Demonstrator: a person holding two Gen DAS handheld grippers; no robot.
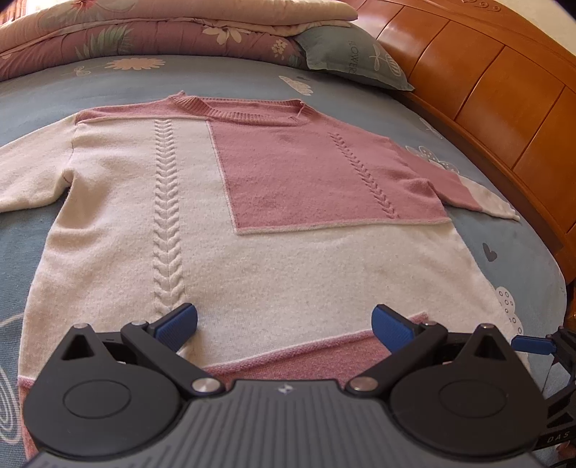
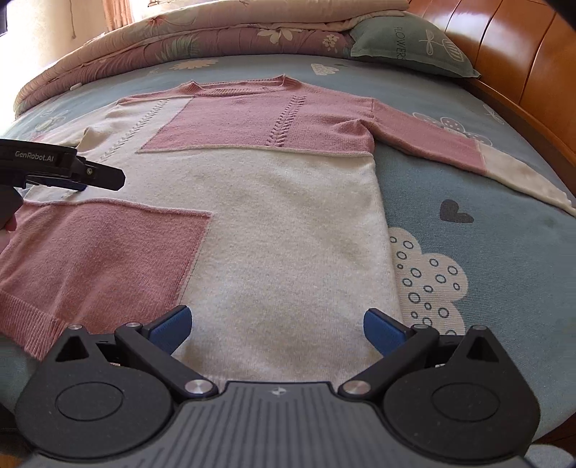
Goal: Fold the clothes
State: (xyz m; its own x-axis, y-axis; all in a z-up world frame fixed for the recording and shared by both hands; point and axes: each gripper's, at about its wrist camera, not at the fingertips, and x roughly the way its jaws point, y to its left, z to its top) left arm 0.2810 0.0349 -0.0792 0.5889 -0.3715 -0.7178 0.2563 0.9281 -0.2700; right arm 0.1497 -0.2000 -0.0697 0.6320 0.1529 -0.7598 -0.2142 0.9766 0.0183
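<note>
A pink and cream knitted sweater (image 1: 252, 223) (image 2: 288, 201) lies flat on the bed, front up, collar at the far end, both sleeves spread out sideways. My left gripper (image 1: 284, 325) hovers open over the sweater's lower hem near the pink patch, nothing between its blue pads. Over the cream lower right part of the hem my right gripper (image 2: 277, 325) is open too. The left gripper (image 2: 82, 176) shows from the side at the left edge of the right wrist view. A blue fingertip of the right gripper (image 1: 532, 345) peeks in at the right edge of the left wrist view.
The bed has a blue sheet (image 2: 468, 223) with cloud and heart prints. A folded floral quilt (image 1: 144, 32) and a grey-green pillow (image 2: 414, 43) lie at the far end. A wooden headboard (image 1: 504, 90) curves along the right side.
</note>
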